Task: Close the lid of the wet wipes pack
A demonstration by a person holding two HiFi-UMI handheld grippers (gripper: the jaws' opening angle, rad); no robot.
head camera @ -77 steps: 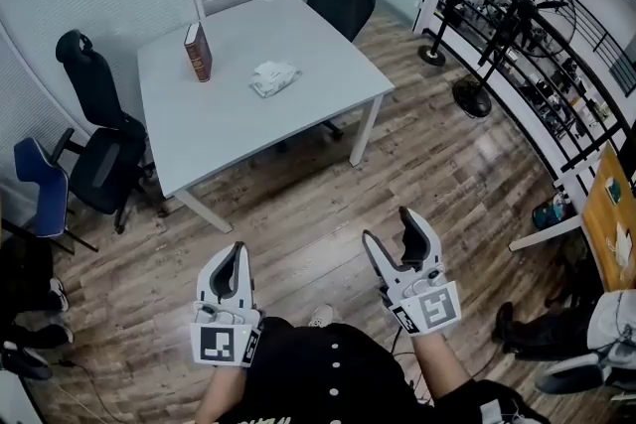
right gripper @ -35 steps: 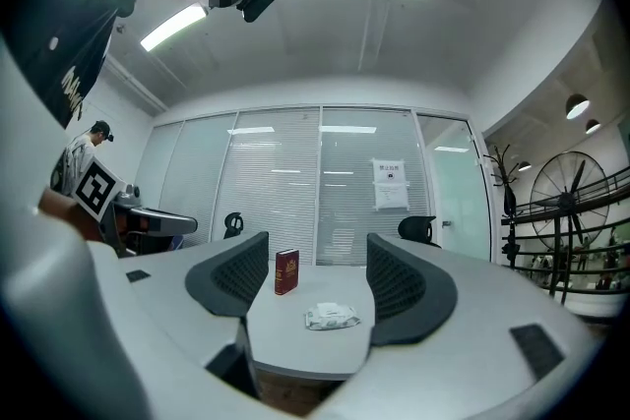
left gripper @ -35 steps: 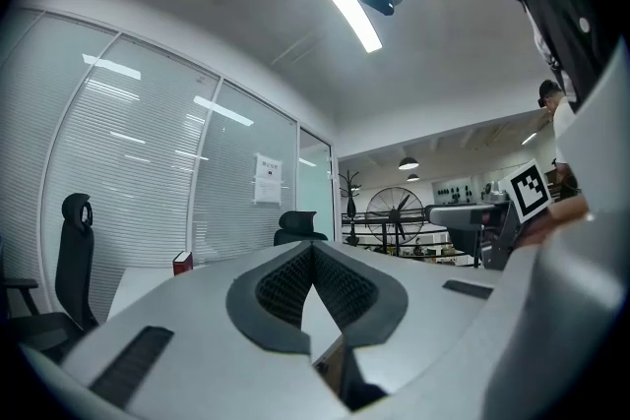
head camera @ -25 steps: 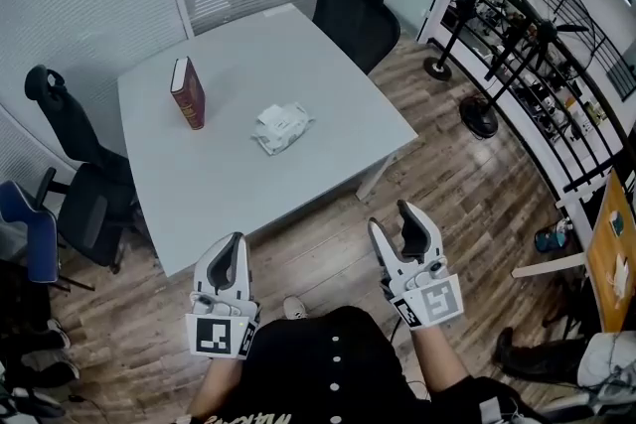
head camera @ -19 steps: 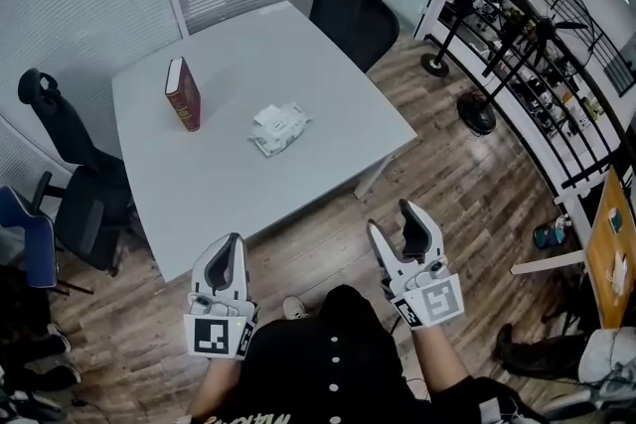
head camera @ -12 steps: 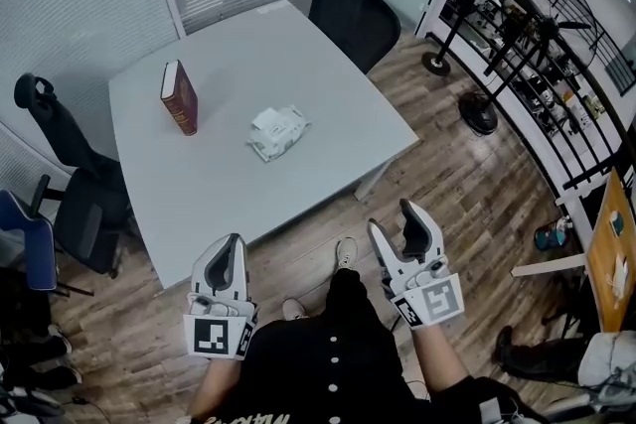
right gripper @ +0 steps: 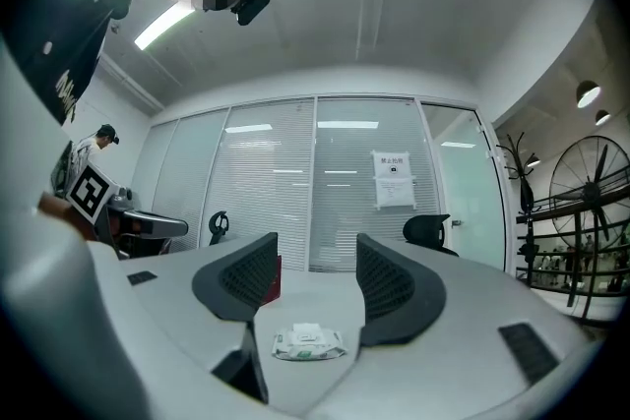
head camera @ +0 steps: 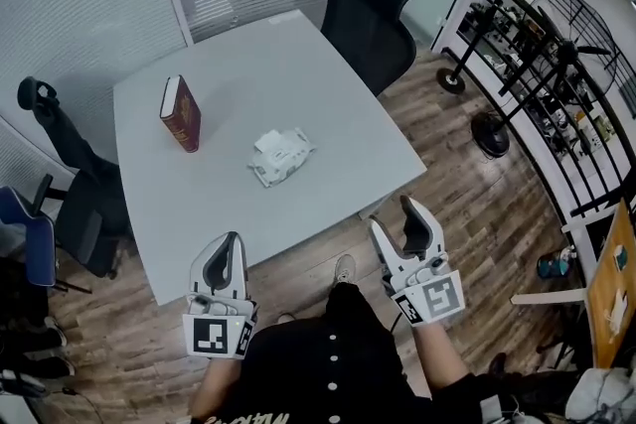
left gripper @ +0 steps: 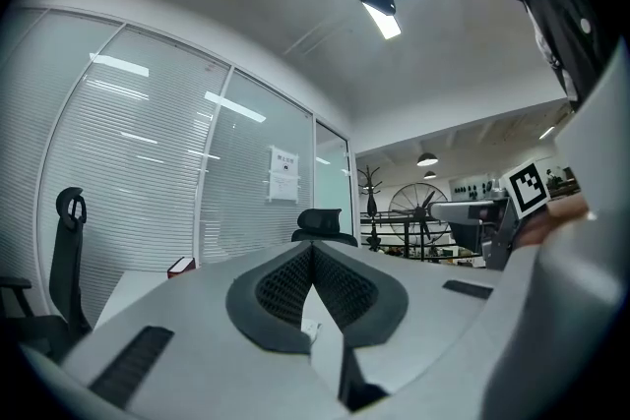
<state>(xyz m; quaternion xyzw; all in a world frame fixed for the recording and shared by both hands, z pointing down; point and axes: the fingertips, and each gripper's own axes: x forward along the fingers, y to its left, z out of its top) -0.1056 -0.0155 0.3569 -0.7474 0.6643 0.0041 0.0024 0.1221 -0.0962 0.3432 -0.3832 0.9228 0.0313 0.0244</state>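
white wet wipes pack [head camera: 281, 155], print too small to read, left gripper [head camera: 231, 243] jaws together, empty, right gripper [head camera: 396, 218] jaws apart, just been opening, empty

Wipes pack [head camera: 282, 155] lid unreadable (too small)

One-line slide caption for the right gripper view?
Open right gripper faces the white soft-pack wet wipes lying on the pale grey table, fingers apart and empty.
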